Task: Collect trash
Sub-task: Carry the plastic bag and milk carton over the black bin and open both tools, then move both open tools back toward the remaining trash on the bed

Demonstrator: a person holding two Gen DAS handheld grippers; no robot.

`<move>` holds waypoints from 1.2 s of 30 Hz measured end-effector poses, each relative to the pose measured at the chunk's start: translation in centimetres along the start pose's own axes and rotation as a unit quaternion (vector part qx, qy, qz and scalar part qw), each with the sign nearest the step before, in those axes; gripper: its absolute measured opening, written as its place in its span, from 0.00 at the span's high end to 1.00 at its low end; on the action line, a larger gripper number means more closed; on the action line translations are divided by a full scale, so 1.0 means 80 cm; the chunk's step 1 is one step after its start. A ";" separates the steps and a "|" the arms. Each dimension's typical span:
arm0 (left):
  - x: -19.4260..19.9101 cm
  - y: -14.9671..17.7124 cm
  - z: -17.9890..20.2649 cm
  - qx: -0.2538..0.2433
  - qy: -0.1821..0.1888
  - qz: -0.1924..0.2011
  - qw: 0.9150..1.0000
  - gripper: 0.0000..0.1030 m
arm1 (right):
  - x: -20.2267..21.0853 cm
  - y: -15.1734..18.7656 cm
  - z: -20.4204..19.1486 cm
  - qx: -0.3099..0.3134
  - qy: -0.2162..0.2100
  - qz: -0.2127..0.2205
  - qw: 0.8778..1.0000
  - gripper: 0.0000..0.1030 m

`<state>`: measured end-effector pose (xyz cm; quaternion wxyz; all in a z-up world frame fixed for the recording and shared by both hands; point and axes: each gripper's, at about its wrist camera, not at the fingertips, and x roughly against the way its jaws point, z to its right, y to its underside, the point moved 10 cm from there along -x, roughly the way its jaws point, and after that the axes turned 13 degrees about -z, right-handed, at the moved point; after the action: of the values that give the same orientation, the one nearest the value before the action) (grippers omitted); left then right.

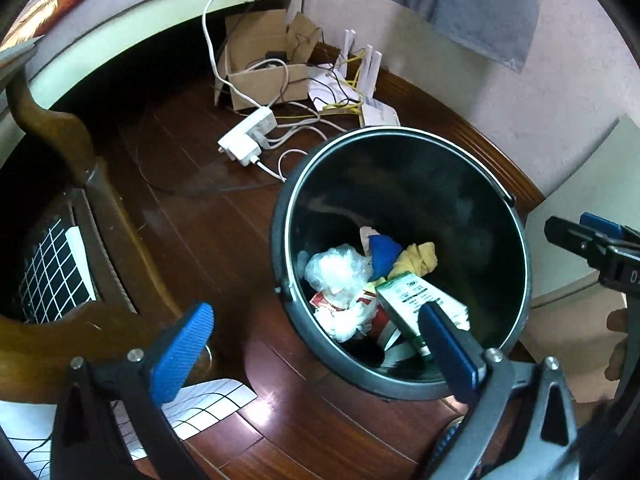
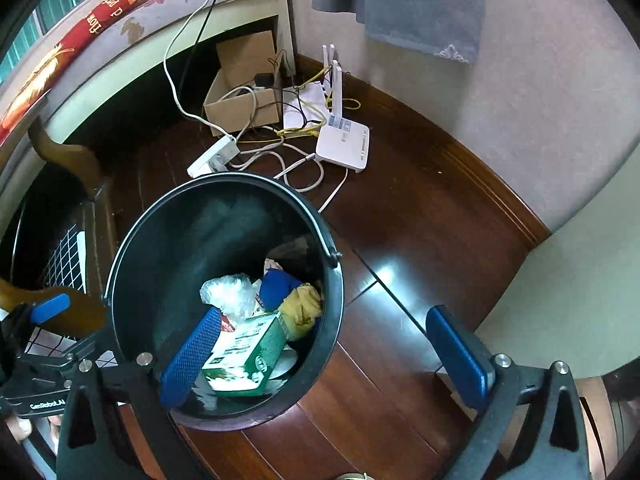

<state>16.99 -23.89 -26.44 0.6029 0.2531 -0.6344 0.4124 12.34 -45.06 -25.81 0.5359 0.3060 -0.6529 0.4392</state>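
Observation:
A black round trash bin (image 1: 516, 240) stands on the dark wooden floor; it also shows in the right wrist view (image 2: 132, 248). Inside lie a green and white carton (image 1: 408, 292) (image 2: 248, 352), a crumpled clear plastic bag (image 1: 340, 268) (image 2: 230, 290), a blue item (image 1: 383, 252) (image 2: 276, 286), a yellow cloth (image 1: 418, 258) (image 2: 302, 306) and white paper. My left gripper (image 1: 316, 348) is open and empty above the bin's near left rim. My right gripper (image 2: 324, 354) is open and empty above the bin's near right rim.
A white power strip (image 1: 248, 136) (image 2: 214, 156) with cables, a cardboard box (image 1: 260, 76) (image 2: 240, 92) and a white router (image 2: 344, 144) lie by the far wall. A wooden chair (image 1: 80, 184) stands left. A gridded sheet (image 1: 208, 404) lies on the floor.

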 end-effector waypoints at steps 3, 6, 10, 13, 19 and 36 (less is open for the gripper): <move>0.007 -0.001 -0.001 0.000 -0.002 0.006 1.000 0.00 | 0.008 -0.001 -0.004 0.002 0.002 0.005 1.000 0.00; 0.019 -0.003 -0.002 0.000 -0.005 0.017 1.000 0.00 | 0.017 -0.003 -0.006 0.004 0.002 0.015 1.000 0.00; 0.037 -0.004 0.001 0.002 -0.007 0.032 0.999 0.00 | 0.034 -0.003 -0.008 0.007 0.003 0.030 1.000 0.00; 0.050 -0.002 0.002 0.002 -0.010 0.042 0.999 0.00 | 0.045 -0.001 -0.011 0.011 0.001 0.037 0.999 0.00; 0.081 0.000 0.000 0.004 -0.017 0.065 0.998 0.00 | 0.071 0.005 -0.019 0.023 0.000 0.054 0.998 0.00; 0.171 0.018 -0.019 0.022 -0.043 0.132 0.990 0.00 | 0.150 0.012 -0.073 0.058 -0.014 0.111 0.992 0.00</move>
<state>14.63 -19.46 -13.53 0.5099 0.1980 -0.6781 0.4909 11.14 -38.53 -14.19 0.4558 0.2690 -0.6636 0.5288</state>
